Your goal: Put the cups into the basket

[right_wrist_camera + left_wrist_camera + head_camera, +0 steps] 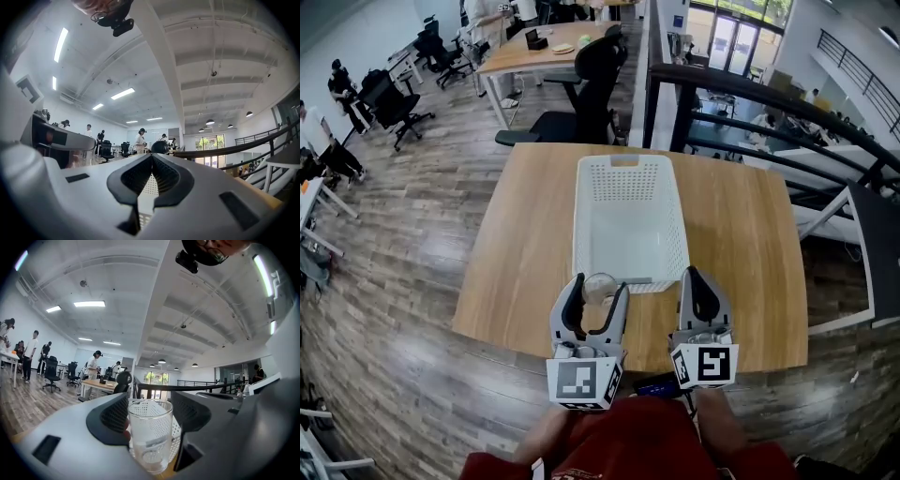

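Note:
A clear glass cup [600, 289] stands upright between the jaws of my left gripper [601, 284], which is shut on it, just short of the near left corner of the white perforated basket [578, 225]. In the left gripper view the cup [150, 434] fills the gap between the dark pads, with the basket [176, 433] right behind it. My right gripper [694, 277] is shut with nothing in it, near the basket's near right corner. Its tips meet in the right gripper view [152, 157], and the basket [149, 185] shows through the slit below them. The basket holds nothing.
The basket lies in the middle of a wooden table [741, 244]. A black office chair [591, 84] stands beyond the far edge. A black railing [769, 103] runs along the right. Further desks and seated people are at the far left.

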`<state>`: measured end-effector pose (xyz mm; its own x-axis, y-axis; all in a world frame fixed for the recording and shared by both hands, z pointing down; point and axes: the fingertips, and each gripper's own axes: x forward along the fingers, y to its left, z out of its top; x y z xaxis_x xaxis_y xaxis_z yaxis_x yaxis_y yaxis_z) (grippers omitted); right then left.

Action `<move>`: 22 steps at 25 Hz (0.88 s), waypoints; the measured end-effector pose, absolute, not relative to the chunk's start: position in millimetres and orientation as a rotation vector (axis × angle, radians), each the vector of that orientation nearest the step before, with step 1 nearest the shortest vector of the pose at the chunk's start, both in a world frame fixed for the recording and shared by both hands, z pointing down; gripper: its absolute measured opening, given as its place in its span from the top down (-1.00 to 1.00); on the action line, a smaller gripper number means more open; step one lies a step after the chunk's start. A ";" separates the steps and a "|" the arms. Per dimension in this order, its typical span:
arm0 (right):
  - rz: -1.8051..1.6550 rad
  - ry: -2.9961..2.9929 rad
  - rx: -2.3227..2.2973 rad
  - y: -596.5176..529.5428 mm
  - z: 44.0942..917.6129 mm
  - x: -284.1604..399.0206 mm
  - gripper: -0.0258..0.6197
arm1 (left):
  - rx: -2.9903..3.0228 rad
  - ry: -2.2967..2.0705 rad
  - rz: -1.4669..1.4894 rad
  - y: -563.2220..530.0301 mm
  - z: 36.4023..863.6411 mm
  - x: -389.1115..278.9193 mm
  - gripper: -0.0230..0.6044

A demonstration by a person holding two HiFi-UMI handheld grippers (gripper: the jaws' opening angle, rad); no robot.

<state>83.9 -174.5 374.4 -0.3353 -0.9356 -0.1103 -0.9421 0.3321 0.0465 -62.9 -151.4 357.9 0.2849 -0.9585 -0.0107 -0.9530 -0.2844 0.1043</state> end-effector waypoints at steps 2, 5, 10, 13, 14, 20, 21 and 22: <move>0.162 2.505 -1.784 -184.9 372.8 78.7 0.88 | 2.465 -1.814 -0.112 -162.7 356.5 -66.6 0.01; 0.162 2.491 -1.809 -200.4 367.0 71.3 0.88 | 2.483 -1.780 -0.123 -179.7 350.1 -72.1 0.01; 0.188 2.473 -1.837 -222.4 361.9 55.2 0.88 | 2.517 -1.718 -0.153 -202.8 340.9 -82.6 0.01; 0.198 2.465 -1.857 -232.5 362.2 47.1 0.88 | 2.531 -1.693 -0.173 -214.6 338.8 -88.5 0.01; 0.200 2.459 -1.866 -235.6 362.1 45.5 0.88 | 2.537 -1.683 -0.177 -218.7 338.7 -89.9 0.01; 0.222 2.433 -1.908 -246.2 360.5 38.0 0.88 | 2.561 -1.631 -0.176 -237.7 341.7 -95.5 0.01; 0.221 2.428 -1.912 -246.6 359.9 38.1 0.88 | 2.563 -1.625 -0.177 -240.2 341.3 -95.5 0.01; 0.215 2.423 -1.917 -246.3 360.2 38.8 0.88 | 2.563 -1.620 -0.176 -242.5 341.1 -95.4 0.01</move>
<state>38.8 -246.3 360.2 -0.2328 -0.9650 -0.1208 -0.9712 0.2242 0.0807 -95.4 -242.5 341.1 0.4255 -0.9040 -0.0418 -0.8919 -0.4268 0.1496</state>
